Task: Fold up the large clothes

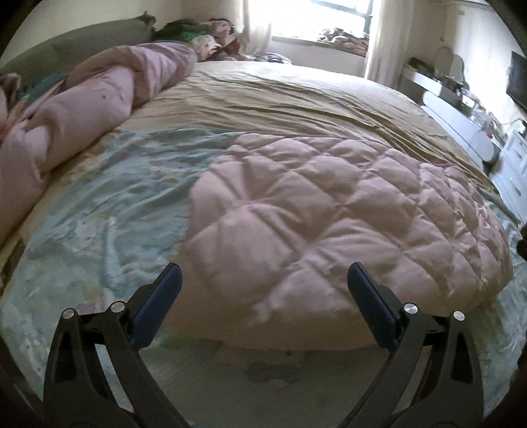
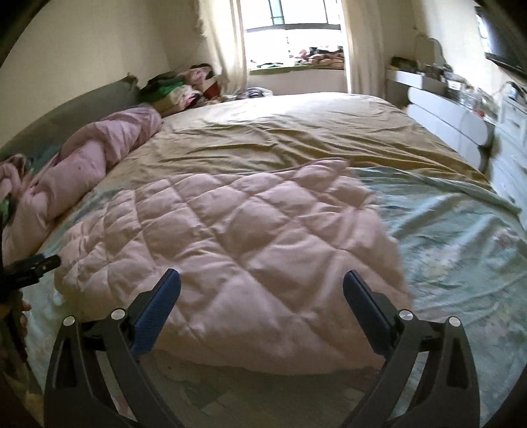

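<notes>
On the bed [image 1: 296, 108], in the left wrist view, a pink quilted garment [image 1: 329, 210] lies spread flat over a pale blue-green patterned sheet [image 1: 108, 197], its near edge just ahead of the left claw [image 1: 263, 280], which hangs above the sheet with its blue-padded fingers [image 1: 158, 309] spread wide and holding nothing. A tan cover [image 1: 313, 95] stretches beyond the garment toward the window [image 1: 316, 19], and a bunched pink blanket [image 1: 98, 98] lies along the far left side of the bed. In the right wrist view, the same pink quilted garment [image 2: 237, 237] fills the middle, resting on the patterned sheet [image 2: 461, 237], with the tan cover [image 2: 296, 131] behind it. The right claw [image 2: 262, 283] is likewise spread wide and empty, its tips over the garment's near edge without pinching it. The tip of the left claw [image 2: 46, 263] shows at the left edge, beside the garment's left side.
</notes>
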`<move>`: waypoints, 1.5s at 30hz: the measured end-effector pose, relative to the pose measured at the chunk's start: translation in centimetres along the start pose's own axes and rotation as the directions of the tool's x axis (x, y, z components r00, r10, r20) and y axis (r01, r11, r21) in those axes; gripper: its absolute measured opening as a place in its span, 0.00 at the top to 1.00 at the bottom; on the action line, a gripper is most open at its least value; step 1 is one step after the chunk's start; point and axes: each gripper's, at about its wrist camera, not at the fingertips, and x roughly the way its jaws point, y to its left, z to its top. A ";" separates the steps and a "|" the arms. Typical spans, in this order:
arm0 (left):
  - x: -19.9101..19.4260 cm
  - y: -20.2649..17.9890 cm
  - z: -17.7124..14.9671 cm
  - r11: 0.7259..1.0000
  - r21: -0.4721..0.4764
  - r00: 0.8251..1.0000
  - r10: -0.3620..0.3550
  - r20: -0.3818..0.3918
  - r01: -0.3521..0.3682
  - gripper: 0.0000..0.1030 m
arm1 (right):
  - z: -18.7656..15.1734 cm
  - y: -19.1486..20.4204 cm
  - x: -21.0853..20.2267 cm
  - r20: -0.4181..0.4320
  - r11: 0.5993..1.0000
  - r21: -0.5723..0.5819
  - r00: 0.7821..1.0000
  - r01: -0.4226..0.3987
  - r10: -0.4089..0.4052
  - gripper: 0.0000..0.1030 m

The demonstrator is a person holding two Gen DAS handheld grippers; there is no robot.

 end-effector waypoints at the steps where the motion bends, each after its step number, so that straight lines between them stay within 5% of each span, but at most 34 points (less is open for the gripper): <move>1: -0.1 0.4 -0.1 1.000 -0.005 1.000 0.008 -0.001 -0.008 0.09 | -0.1 -0.5 -0.3 0.001 1.000 0.007 1.000 0.015 -0.015 0.05; 18: 1.8 4.7 -1.7 0.995 -0.085 0.996 0.048 -0.069 -0.053 0.09 | -2.4 -8.0 -0.1 -0.062 0.976 0.159 0.988 0.149 -0.141 0.04; 27: 6.0 6.2 -1.3 0.975 -0.215 0.986 -0.087 -0.139 0.055 0.08 | -3.7 -11.4 6.3 -0.236 0.947 0.310 0.972 0.089 -0.014 0.04; 31: 8.7 7.2 -1.5 0.939 -0.307 0.959 -0.216 -0.184 0.152 0.08 | -4.1 -12.3 8.4 -0.265 0.928 0.369 0.962 0.041 0.063 0.04; 37: 12.4 8.9 -2.6 0.814 -0.487 0.882 -0.442 -0.164 0.317 0.08 | -4.1 -13.1 10.2 -0.274 0.924 0.383 0.952 -0.019 0.134 0.04; 43: 12.7 7.9 -2.7 0.808 -0.490 0.892 -0.436 -0.123 0.327 0.08 | -4.1 -13.6 11.1 -0.242 0.903 0.426 0.955 -0.055 0.173 0.04; 45: 12.6 7.5 -2.6 0.818 -0.483 0.897 -0.421 -0.132 0.313 0.08 | -3.8 -13.3 11.1 -0.231 0.902 0.428 0.958 -0.057 0.170 0.11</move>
